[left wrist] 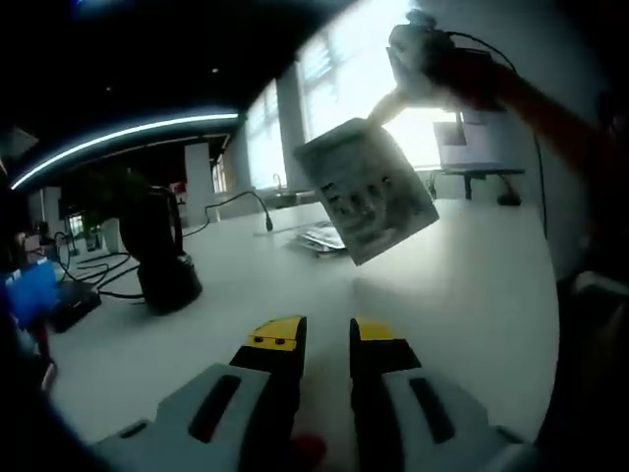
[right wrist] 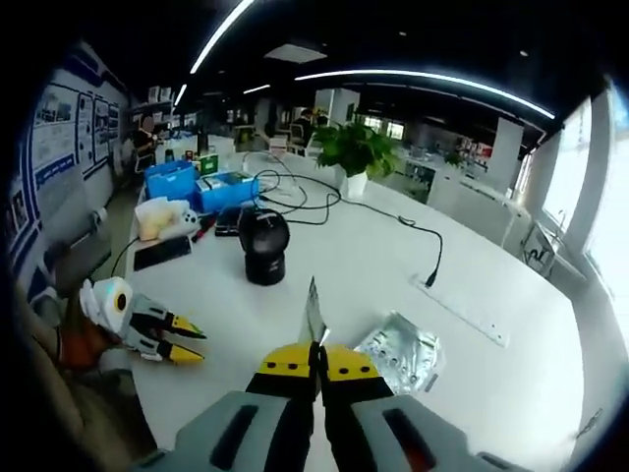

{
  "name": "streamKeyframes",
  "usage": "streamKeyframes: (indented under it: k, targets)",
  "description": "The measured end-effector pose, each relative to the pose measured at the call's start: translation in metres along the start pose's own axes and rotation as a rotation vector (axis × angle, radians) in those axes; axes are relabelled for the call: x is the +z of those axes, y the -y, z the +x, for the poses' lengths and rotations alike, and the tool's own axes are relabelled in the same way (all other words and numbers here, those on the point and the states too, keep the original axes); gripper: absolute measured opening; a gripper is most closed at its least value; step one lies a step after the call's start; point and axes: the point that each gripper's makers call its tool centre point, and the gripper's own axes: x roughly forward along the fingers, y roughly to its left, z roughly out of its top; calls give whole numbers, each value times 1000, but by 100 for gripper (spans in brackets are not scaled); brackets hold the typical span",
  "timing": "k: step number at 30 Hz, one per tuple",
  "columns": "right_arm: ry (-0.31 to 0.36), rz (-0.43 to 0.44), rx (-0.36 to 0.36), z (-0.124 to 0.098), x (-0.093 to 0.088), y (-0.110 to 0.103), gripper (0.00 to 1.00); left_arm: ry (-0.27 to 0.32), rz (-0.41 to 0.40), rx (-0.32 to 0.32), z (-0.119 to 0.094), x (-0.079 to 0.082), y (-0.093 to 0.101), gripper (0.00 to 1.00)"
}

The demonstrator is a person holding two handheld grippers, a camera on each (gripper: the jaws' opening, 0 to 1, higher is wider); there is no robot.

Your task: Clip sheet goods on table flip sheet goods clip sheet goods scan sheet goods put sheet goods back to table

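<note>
Yellow tips over black are shown on the right gripper (right wrist: 318,356) and left gripper (left wrist: 327,334), with grey bodies behind. The table (right wrist: 373,256) is white. The sheet goods (left wrist: 367,189) are silvery grey with dark print. A black scanner (right wrist: 263,243), blue bins (right wrist: 201,184) and green plant (right wrist: 356,147) are seen.

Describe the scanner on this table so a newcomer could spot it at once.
Start at the white table in the right gripper view and find the potted green plant at its far end. Nearer than the plant, beside the loose black cables, stands the scanner: a squat black unit with a rounded head on a base, the only dark upright thing on the bare middle of the table.
</note>
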Motion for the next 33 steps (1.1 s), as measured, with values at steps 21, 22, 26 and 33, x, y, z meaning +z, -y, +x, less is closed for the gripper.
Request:
streamKeyframes:
  k: [21,22,26,33]
  targets:
    - [116,95,-141,39,33,17,0,3,17,5,1,1,0,10]
    - [118,98,-143,41,34,18,0,3,16,5,1,1,0,10]
    - [145,133,-184,46,40,30,0,6,12,5,1,1,-1,10]
    - [181,200,-245,53,44,43,0,9,10,5,1,2,-1,10]
